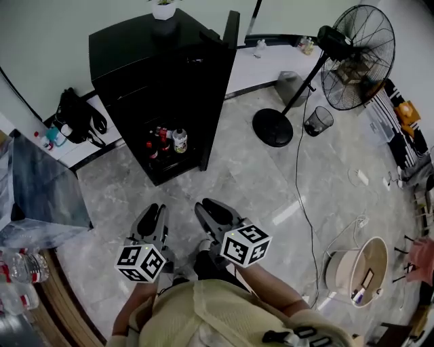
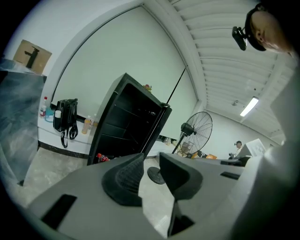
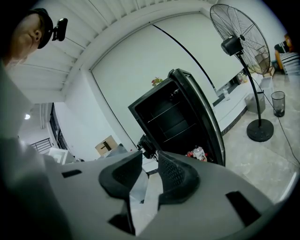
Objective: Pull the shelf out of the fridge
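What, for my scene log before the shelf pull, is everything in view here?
Fridge: one, black, door open, against the far wall.
Bottles: several, red and white, in the fridge's bottom.
Potted plant: one, white pot, on top of the fridge.
Standing fan: one, black, right of the fridge.
Waste bin: one, dark, beside the fan's base.
Bag: one, black, left of the fridge.
Left claw: one, grey, open and empty, short of the fridge.
Right claw: one, grey, open and empty, beside the left.
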`<state>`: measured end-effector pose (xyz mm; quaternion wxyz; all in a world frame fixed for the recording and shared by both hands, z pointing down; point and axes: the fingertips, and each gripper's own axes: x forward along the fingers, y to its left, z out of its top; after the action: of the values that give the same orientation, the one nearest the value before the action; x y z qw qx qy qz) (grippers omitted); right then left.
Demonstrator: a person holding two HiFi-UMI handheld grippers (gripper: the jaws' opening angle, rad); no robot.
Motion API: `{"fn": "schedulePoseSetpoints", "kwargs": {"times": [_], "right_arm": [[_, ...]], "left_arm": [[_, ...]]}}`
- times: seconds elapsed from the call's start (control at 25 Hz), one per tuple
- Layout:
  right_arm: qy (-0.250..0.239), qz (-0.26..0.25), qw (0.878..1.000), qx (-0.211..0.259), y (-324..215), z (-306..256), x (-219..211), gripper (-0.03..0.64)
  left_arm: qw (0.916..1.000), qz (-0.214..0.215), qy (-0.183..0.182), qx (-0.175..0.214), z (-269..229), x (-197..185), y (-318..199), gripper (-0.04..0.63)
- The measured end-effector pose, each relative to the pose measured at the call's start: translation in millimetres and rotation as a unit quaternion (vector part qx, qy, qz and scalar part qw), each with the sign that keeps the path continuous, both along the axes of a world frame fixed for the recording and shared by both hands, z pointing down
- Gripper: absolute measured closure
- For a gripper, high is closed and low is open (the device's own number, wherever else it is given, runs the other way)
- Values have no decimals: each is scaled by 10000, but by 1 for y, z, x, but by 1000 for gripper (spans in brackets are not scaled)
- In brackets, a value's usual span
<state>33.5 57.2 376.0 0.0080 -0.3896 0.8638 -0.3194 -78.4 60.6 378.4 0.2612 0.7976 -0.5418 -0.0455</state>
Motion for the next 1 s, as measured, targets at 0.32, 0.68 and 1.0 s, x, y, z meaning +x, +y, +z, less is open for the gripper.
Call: {"fn": "schedulePoseSetpoints", "kwargs": {"times": [0.32,0.68,1.0], "right_arm": [[-83,-33,9999,-134,-46,15,33,520],[-141,16,9991,-395,-77,39,41,520],[-49,345,9982,-484,-115,46,42,520]], "left_arm": [[9972,-469,521,-259,12,22,-56,456],[9713,-1563,1773,-279,25,0,-100,446],[9543,-1912,2293,-145,48,-15,-167,446]]}}
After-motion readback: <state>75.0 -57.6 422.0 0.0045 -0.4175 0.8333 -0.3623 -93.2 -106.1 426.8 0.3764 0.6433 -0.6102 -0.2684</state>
